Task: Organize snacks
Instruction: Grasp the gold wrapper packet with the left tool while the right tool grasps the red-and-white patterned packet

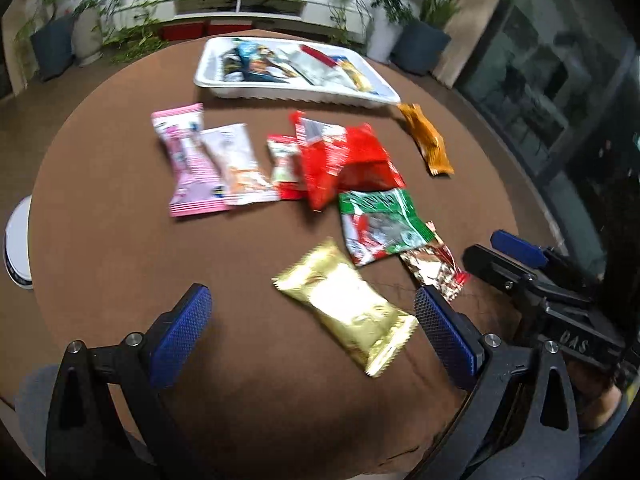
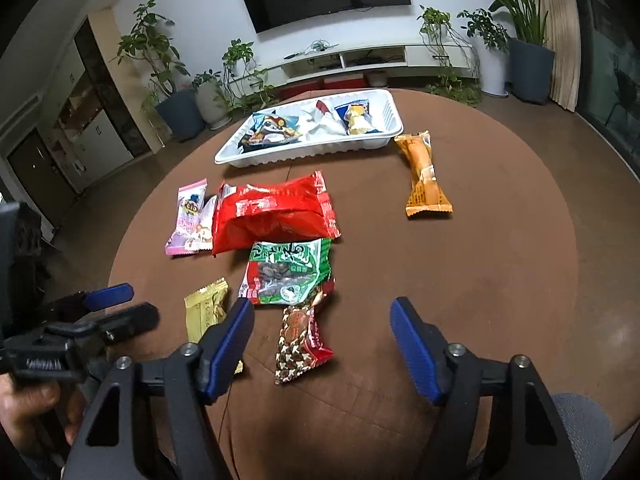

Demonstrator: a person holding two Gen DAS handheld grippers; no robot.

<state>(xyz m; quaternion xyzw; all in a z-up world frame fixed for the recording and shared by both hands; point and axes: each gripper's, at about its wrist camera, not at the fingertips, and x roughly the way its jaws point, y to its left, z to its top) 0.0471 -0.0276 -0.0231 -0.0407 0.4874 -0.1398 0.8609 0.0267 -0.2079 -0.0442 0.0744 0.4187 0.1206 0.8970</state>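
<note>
We hold both hand-held grippers low over the round brown table (image 2: 500, 240), each spread with nothing between its blue pads. In the left wrist view, the left hand-held gripper (image 1: 312, 332) fills the bottom of the frame, and the gold packet (image 1: 348, 304) lies on the table between its fingers, nearer the right-hand finger without clearly touching it. The right hand-held gripper (image 1: 508, 252) enters that view at the right edge, just beside the small checkered red packet (image 1: 436, 270).

In the right wrist view, the right hand-held gripper (image 2: 322, 328) sits at the bottom centre, and the checkered red packet lies flat between its pads, closer to the left-hand one, apart from both. The left hand-held gripper (image 2: 120, 304) shows at the lower left, above a hand (image 2: 32, 416) gripping its handle.

Just above the checkered packet, the green and red packet (image 2: 288, 272) overlaps its upper end. Above that lies the large red bag (image 2: 272, 212), with the pink packet (image 2: 188, 220) and a white packet (image 1: 236, 164) side by side to its left. The orange packet (image 2: 424, 176) lies alone at the right of the frame, near the corner of the white tray (image 2: 256, 158). The tray stands at the far edge of the table, in the upper middle of both views, and holds several packets already.
</note>
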